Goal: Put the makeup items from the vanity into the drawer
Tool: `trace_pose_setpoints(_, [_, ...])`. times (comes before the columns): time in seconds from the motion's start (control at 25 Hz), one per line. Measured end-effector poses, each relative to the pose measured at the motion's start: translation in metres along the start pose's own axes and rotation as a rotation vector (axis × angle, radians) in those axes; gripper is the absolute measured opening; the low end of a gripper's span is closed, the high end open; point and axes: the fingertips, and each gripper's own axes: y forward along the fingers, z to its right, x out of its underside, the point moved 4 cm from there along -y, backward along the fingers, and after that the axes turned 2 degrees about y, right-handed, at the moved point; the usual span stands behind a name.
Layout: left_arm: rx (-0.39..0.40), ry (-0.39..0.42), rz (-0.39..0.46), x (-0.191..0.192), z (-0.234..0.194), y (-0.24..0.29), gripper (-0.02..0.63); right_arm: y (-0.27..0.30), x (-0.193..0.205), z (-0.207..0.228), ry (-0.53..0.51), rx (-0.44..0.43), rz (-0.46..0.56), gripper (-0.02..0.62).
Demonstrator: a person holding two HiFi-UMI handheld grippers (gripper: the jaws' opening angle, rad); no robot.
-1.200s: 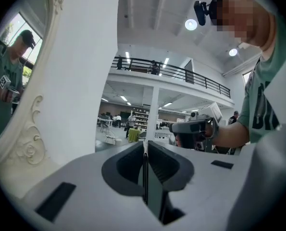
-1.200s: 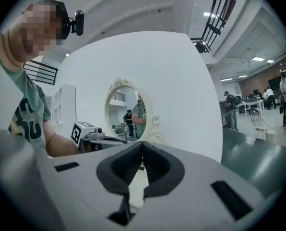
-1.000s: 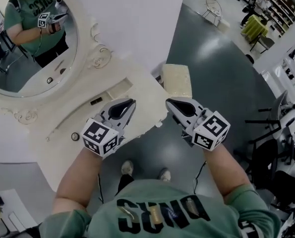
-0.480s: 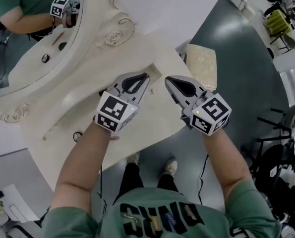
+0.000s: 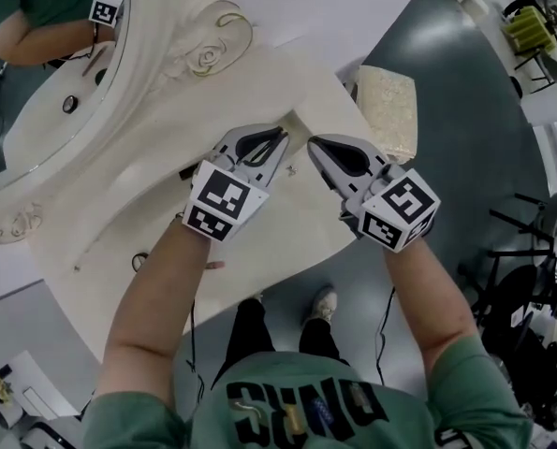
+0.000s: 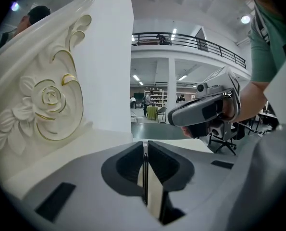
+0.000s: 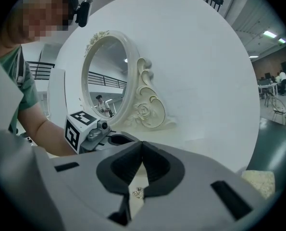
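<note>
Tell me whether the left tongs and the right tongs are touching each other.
Apart. The head view shows a strip of the vanity top between the tips of the left tongs and the right tongs.

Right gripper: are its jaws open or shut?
Shut. In the right gripper view, the right gripper has its tips touching, with nothing pinched between them.

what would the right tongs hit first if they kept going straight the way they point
Probably the vanity top, since the right tongs tilt slightly down; clearing that, the rose carving at the foot of the mirror frame. Depth is unclear.
</note>
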Motion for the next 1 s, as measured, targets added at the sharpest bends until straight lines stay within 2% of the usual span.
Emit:
trace_pose_setpoints(0.24, [0.03,0.018,-0.026,0.002,0.007,0.003,0.041,-0.002,0.004,-0.005,0.007,-0.017,-0.003,0.011])
trace_pose_setpoints(0.48, [0.049,0.022,-0.039,0.001,0.009,0.002,0.078,-0.008,0.003,-0.009,0.007,-0.012,-0.001,0.011])
trace_pose_setpoints(0.88, [0.037,0.034,0.019,-0.026,0.027,-0.015,0.08,-0.033,-0.006,-0.022,-0.01,0.005,0.018,0.011])
trace_pose_setpoints(1.0, [0.042,0.01,0.07,-0.042,0.042,-0.028,0.078,-0.049,-0.015,-0.03,-0.019,0.012,0.033,0.011])
